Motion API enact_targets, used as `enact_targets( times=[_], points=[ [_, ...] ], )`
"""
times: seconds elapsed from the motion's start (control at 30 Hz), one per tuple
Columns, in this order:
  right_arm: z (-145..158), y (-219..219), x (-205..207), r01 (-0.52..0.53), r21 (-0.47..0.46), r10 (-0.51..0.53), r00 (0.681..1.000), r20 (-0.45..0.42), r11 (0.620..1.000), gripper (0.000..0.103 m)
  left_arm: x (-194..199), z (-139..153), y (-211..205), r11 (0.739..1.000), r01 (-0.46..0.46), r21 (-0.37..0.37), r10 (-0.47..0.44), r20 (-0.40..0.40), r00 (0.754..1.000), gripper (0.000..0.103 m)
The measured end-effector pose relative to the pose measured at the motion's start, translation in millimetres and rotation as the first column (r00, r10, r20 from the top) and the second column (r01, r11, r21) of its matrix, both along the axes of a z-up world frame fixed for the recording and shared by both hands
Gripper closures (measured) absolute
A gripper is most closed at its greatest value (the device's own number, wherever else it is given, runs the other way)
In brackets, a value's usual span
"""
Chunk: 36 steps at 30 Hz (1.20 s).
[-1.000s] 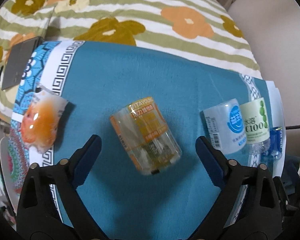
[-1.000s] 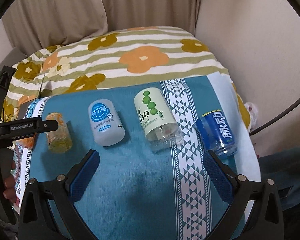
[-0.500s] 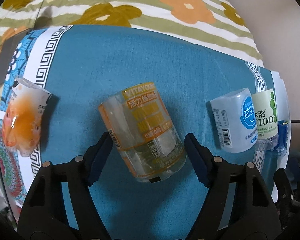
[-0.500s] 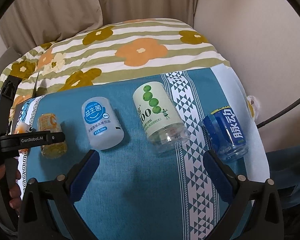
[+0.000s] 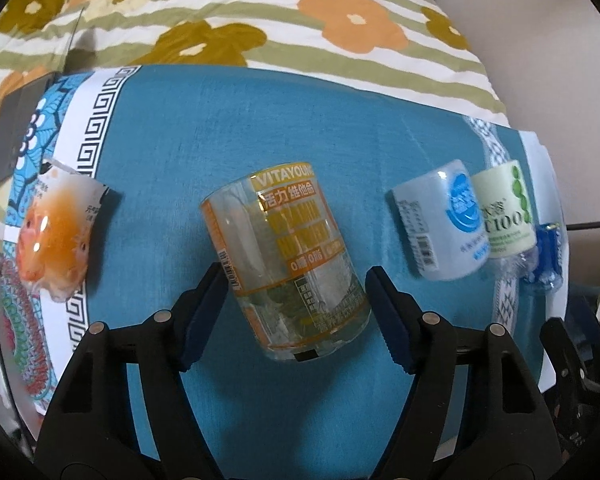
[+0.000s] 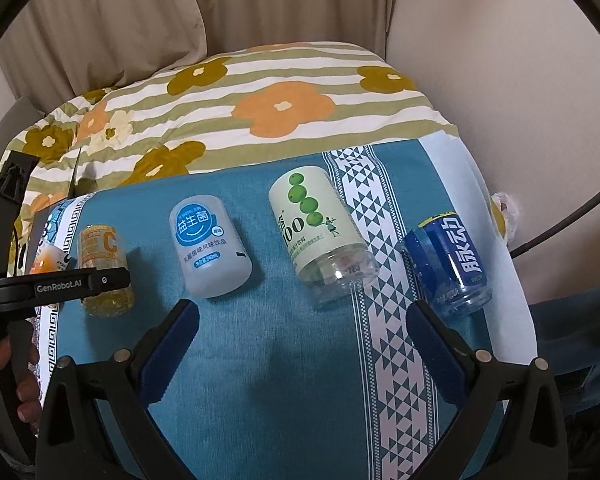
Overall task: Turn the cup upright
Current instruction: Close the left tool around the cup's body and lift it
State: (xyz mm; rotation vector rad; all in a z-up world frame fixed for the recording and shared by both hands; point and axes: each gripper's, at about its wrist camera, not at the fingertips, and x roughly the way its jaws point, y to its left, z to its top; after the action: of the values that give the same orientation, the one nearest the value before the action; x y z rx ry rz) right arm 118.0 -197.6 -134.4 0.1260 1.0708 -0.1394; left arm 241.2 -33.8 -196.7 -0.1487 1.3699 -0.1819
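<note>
Yellow-label cup [image 5: 290, 260] lying on its side on the teal cloth [image 5: 260, 120], between my left gripper [image 5: 296, 312] fingers; left pad touches, right just clear. My right gripper [image 6: 300, 344] spread wide, holding nothing.

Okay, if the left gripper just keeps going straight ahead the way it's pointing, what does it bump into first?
Most likely the orange-labelled cup. It sits between the open fingers of the left gripper, leaning a little, directly in line. Only blue cloth shows beyond it, though depth is hard to judge here.
</note>
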Motion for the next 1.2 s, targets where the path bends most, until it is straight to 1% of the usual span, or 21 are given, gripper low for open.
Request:
enact_targets(
  times=[0.2, 0.3, 0.5, 0.67, 0.83, 1.0, 1.2],
  points=[
    [10, -1, -12, -0.018, 0.001, 0.018, 0.999, 0.03, 1.0, 0.0, -31, 18, -12, 0.999, 0.05, 0.002, -0.05, 0.036, 0.998, 0.027],
    [13, -4, -22, -0.028, 0.003, 0.028, 0.999, 0.044, 1.0, 0.0, -53, 22, -23, 0.996, 0.082, 0.021, -0.083, 0.049, 0.995, 0.027],
    [11, -8, -46, -0.045, 0.008, 0.044, 0.998, 0.051, 0.999, 0.0, -91, 18, -43, 0.987, 0.151, 0.048, -0.154, 0.064, 0.986, 0.027],
    [0, -16, -65, -0.042, 0.005, 0.042, 0.999, 0.03, 0.999, 0.0, -112, 12, -60, 0.975, 0.209, 0.078, -0.215, 0.089, 0.972, 0.027],
    [-17, -29, -77, -0.017, 0.032, 0.017, 1.0, -0.005, 0.999, 0.0, -122, 1, -69, 0.962, 0.253, 0.099, -0.262, 0.095, 0.96, 0.027],
    [-26, -31, -81, -0.024, 0.038, 0.025, 1.0, -0.018, 0.999, 0.0, -121, -13, -70, 0.963, 0.257, 0.084, -0.263, 0.065, 0.963, 0.027],
    [-30, -29, -83, -0.039, 0.042, 0.04, 0.999, -0.021, 0.998, 0.0, -118, -16, -72, 0.965, 0.252, 0.068, -0.256, 0.064, 0.964, 0.026]
  ],
)
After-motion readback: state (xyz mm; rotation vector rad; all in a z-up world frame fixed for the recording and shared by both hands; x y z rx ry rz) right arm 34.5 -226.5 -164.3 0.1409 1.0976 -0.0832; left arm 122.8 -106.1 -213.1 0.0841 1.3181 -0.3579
